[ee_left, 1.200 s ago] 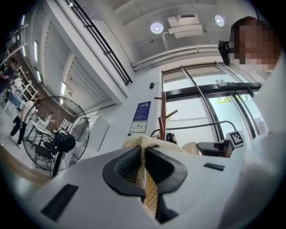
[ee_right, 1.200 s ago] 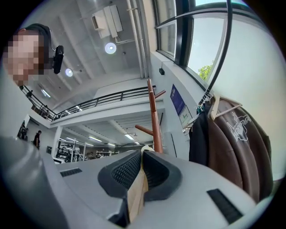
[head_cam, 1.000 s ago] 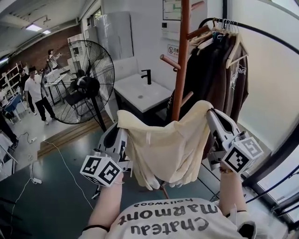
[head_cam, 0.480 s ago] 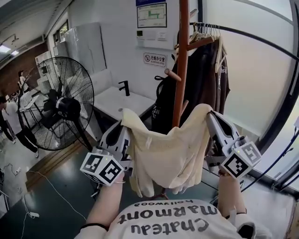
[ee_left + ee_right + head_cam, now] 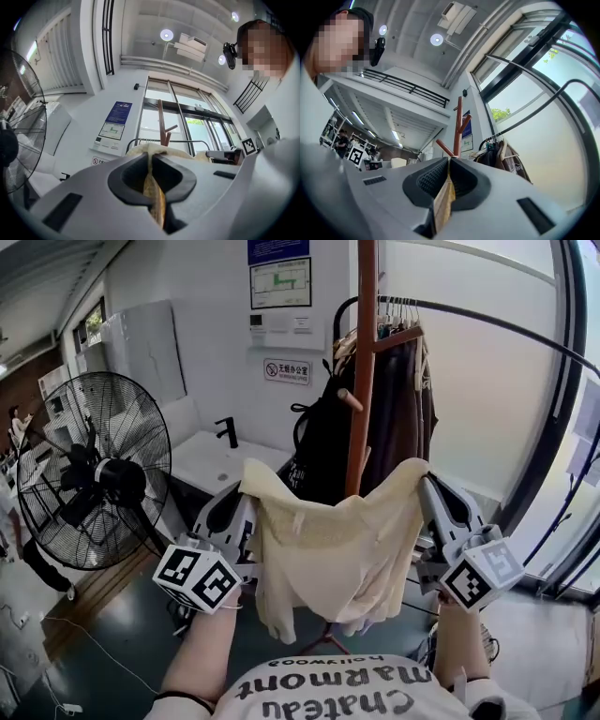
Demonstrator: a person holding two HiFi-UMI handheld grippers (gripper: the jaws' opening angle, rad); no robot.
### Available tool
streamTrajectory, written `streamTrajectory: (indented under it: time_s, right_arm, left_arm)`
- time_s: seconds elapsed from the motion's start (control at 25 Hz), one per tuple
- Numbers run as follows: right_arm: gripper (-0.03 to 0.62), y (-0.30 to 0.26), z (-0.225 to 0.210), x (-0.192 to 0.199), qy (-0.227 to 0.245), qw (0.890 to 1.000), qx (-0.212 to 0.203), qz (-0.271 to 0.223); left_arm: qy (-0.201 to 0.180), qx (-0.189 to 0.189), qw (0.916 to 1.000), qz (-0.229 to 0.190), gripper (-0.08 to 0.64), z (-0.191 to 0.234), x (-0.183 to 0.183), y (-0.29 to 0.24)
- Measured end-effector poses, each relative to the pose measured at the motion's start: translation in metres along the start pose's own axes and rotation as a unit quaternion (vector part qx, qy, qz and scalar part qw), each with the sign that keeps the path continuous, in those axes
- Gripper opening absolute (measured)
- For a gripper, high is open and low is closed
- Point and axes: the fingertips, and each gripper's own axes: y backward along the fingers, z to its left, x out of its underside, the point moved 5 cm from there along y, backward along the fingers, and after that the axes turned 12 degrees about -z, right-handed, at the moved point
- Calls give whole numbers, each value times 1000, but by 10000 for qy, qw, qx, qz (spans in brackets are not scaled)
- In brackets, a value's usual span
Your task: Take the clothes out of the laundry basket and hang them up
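Two sets of fingers are pinched tight on one cream garment (image 5: 337,549). The left gripper (image 5: 244,488) clamps its top corner at nine o'clock and the right gripper (image 5: 424,476) the other corner at three, so it sags spread between them before the wooden coat stand (image 5: 362,381). It looks light, soft and floppy, best held along that top edge. At one o'clock the clothes rail (image 5: 487,322) carries dark garments (image 5: 398,409) on hangers. No laundry basket shows.
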Motion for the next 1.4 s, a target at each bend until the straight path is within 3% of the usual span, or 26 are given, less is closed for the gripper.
streamTrajectory:
  time_s: [0.16, 0.32, 0.72, 0.96, 1.4]
  right_arm:
    - [38, 0, 4, -17, 214, 9995, 197, -125]
    - [38, -14, 8, -36, 402, 9987, -14, -318]
    - [38, -54, -24, -92, 1430, 9882, 267, -488]
    - [38, -53, -28, -106, 1611, 9820, 428, -892]
    - [38, -105, -78, -112, 1868, 9756, 526, -1026]
  left_arm:
    - [-206, 294, 9993, 44, 26, 4, -15, -12]
    - [-387, 531, 9978, -5, 26, 5, -31, -30]
    - [-171, 1129, 9928, -355, 26, 7, -71, -112]
    - [-466, 1466, 9868, -513, 26, 4, -84, -127]
    - [-585, 1521, 9843, -676, 26, 24, -82, -198]
